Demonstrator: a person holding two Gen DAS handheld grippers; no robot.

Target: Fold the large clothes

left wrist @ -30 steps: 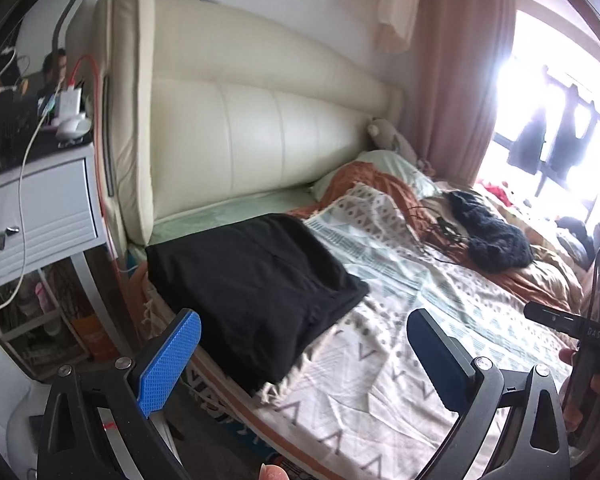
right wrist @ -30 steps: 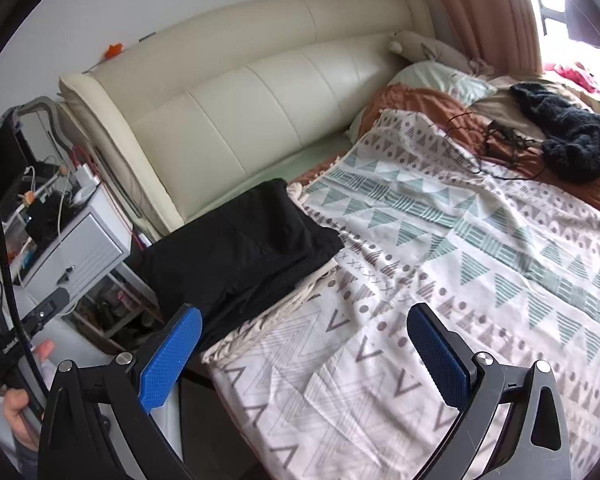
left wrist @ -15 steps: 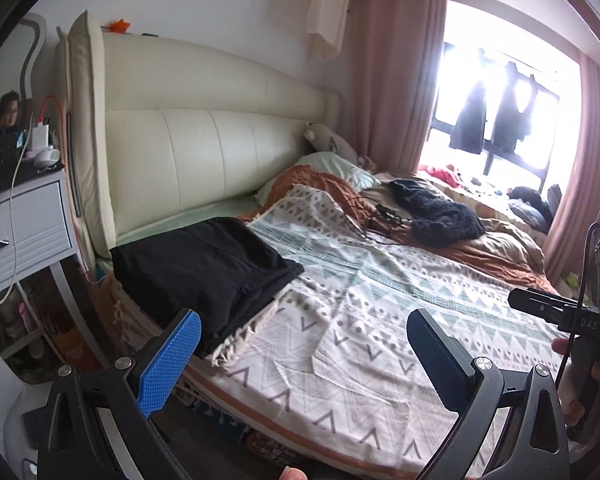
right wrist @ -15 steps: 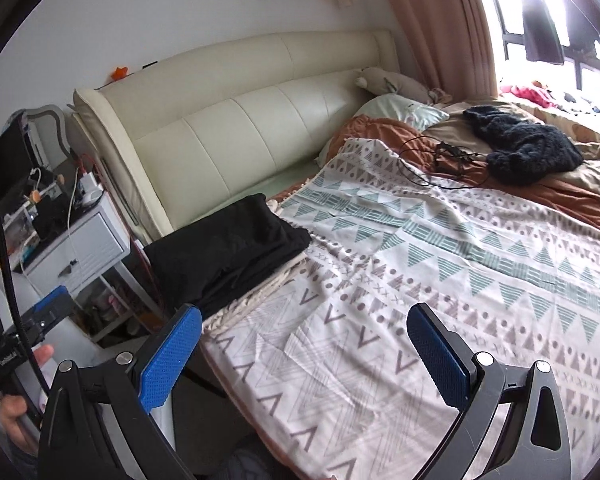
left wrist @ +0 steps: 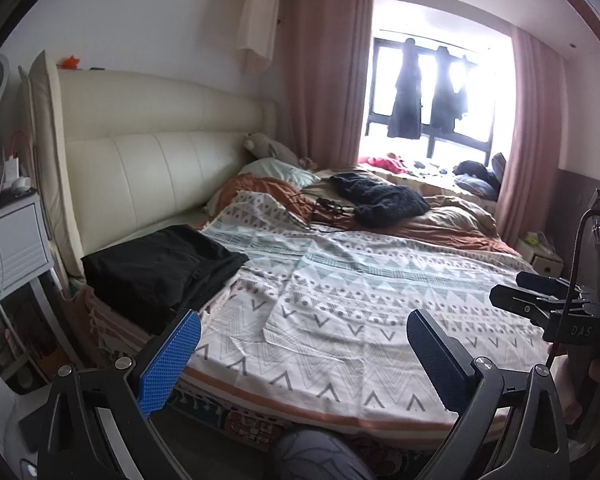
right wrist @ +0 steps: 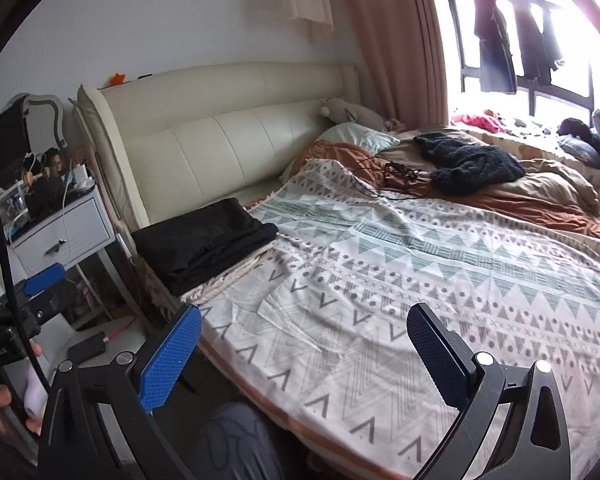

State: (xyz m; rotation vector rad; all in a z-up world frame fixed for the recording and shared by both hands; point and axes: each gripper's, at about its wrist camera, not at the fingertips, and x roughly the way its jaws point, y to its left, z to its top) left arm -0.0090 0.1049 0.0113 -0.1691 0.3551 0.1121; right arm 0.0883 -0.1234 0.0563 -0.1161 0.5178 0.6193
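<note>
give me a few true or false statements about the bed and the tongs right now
1. The black folded garment lies on the bed near the headboard. True.
2. The left tongs are shut on the patterned blanket. False: they are open and hold nothing.
3. A dark knitted garment lies on the far side of the bed, toward the window. True.
4. The right tongs grip the black folded garment. False: they are open, apart from it.
5. The white nightstand stands beside the window. False: it stands beside the headboard.
</note>
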